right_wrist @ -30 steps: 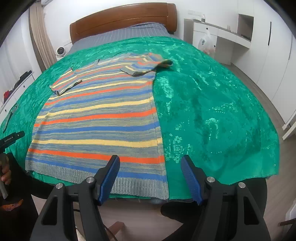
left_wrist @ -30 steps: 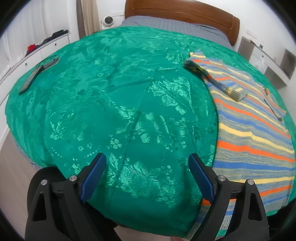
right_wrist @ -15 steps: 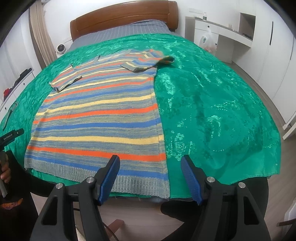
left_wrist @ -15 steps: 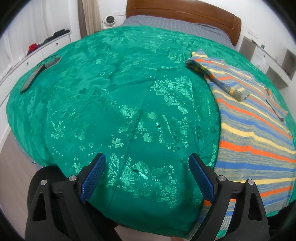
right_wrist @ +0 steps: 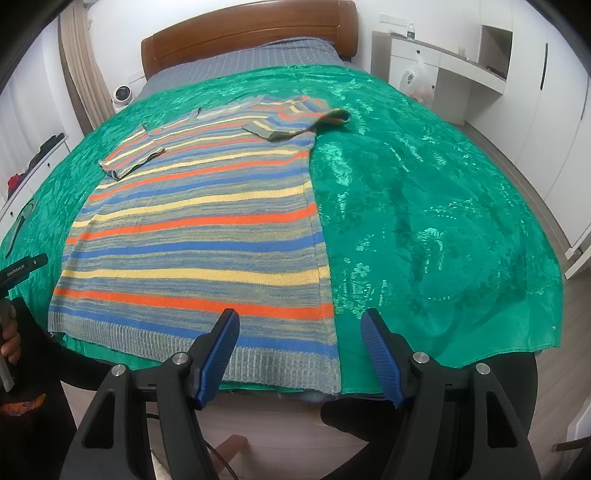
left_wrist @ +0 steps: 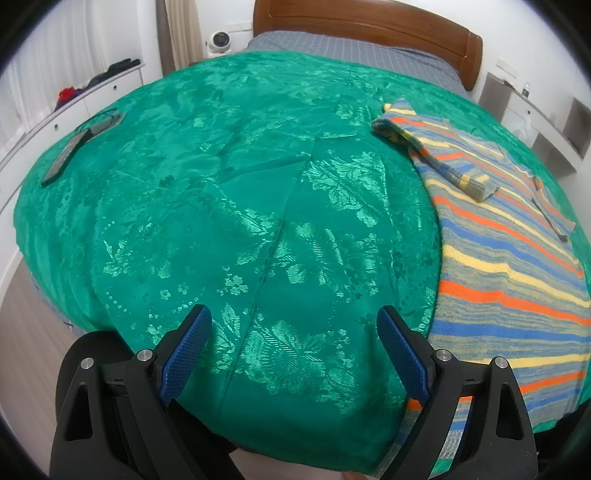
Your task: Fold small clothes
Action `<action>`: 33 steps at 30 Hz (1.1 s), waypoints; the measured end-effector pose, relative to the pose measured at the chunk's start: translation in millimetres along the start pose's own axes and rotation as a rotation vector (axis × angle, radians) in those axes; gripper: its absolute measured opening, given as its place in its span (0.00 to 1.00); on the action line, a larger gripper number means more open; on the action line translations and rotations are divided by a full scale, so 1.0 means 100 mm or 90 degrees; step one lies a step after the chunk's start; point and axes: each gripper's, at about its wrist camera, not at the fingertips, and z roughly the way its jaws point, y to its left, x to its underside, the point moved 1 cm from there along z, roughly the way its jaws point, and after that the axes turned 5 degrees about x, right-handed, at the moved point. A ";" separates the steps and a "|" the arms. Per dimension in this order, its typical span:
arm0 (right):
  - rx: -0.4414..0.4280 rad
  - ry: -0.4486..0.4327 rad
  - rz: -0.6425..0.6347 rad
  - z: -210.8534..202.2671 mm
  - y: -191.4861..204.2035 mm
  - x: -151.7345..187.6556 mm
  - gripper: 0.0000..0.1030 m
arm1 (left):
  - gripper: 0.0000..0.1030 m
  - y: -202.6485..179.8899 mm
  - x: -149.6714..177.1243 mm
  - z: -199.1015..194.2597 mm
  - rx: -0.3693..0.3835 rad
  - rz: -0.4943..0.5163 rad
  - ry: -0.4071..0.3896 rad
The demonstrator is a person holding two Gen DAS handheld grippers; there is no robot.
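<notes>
A striped knit sweater [right_wrist: 207, 229] in blue, orange, yellow and grey lies flat on the green bedspread [right_wrist: 424, 206], both sleeves folded in across the chest, hem at the near bed edge. In the left wrist view the sweater [left_wrist: 509, 266] lies at the right. My right gripper [right_wrist: 299, 343] is open and empty just above the hem's right corner. My left gripper [left_wrist: 293, 339] is open and empty over bare bedspread [left_wrist: 229, 192], left of the sweater's hem.
A dark flat device with a cable [left_wrist: 70, 151] lies on the bedspread's far left. A wooden headboard [right_wrist: 251, 33] stands at the back. White drawers [left_wrist: 85, 99] stand on the left, a white desk and cupboards [right_wrist: 476, 70] on the right.
Both grippers have shifted slightly closer over the bed; the sweater sits a bit nearer in both views. Both stay open and the sweater has not moved.
</notes>
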 end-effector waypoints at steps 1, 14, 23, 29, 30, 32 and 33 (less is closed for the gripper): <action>-0.004 0.001 0.001 -0.01 0.00 -0.01 0.66 | 0.89 0.01 0.00 0.00 0.000 -0.001 -0.001; 0.002 -0.126 -0.218 -0.06 -0.08 -1.82 0.77 | 0.90 0.01 -0.01 0.02 -0.009 -0.012 0.003; -0.028 -0.022 -0.413 1.60 0.78 -2.08 0.47 | 0.90 0.11 -0.02 0.07 -0.022 -0.044 0.018; 0.009 -0.027 -0.182 1.63 -0.25 -2.49 0.05 | 0.90 0.13 -0.01 0.10 -0.021 -0.054 0.026; 0.027 -0.034 -0.137 1.57 -0.53 -2.55 0.05 | 0.90 0.12 -0.01 0.11 -0.022 -0.051 0.030; 0.060 -0.028 -0.030 1.46 -1.19 -2.61 0.05 | 0.90 0.09 0.00 0.14 -0.025 -0.043 0.036; 0.073 -0.021 0.035 1.40 -1.58 -2.60 0.05 | 0.90 0.08 0.00 0.14 -0.026 -0.039 0.037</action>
